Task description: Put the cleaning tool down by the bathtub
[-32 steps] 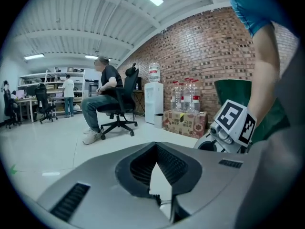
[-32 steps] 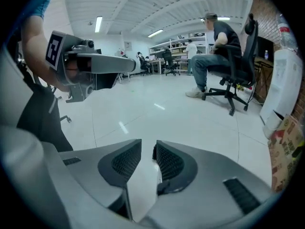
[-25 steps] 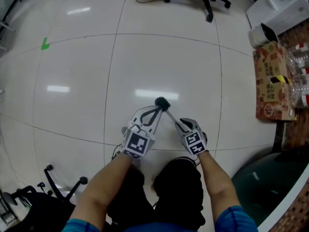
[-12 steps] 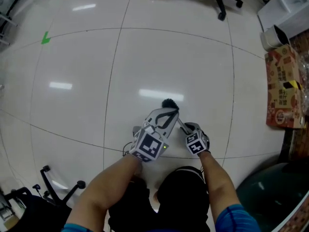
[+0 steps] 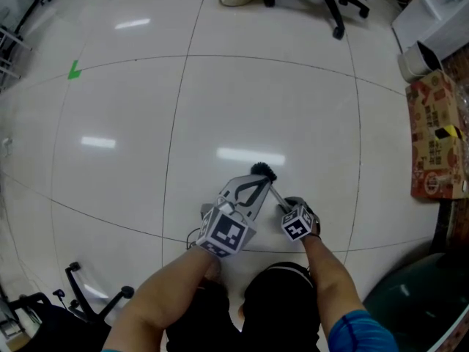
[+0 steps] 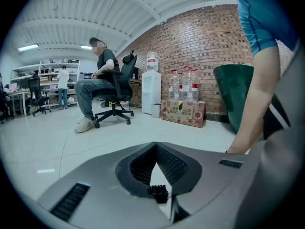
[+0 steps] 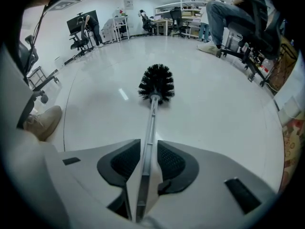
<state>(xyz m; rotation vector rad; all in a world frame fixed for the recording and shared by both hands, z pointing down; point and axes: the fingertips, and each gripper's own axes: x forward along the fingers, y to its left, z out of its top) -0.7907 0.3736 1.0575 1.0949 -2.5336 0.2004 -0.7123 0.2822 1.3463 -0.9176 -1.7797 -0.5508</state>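
Both grippers sat low in the centre of the head view. My right gripper [image 5: 283, 203] was clamped on the thin handle of the cleaning tool [image 5: 263, 172], whose black bristle head pointed up-frame. My left gripper [image 5: 256, 181] had its fingertips together, holding nothing, just beside those bristles.

The right tongs [image 5: 283, 205] and the brush [image 5: 264, 171] they clamp now sit lower and further right in the head view. The left tongs [image 5: 254, 187] have moved alongside. The cardboard box [image 5: 437, 138] has slid toward the right edge.
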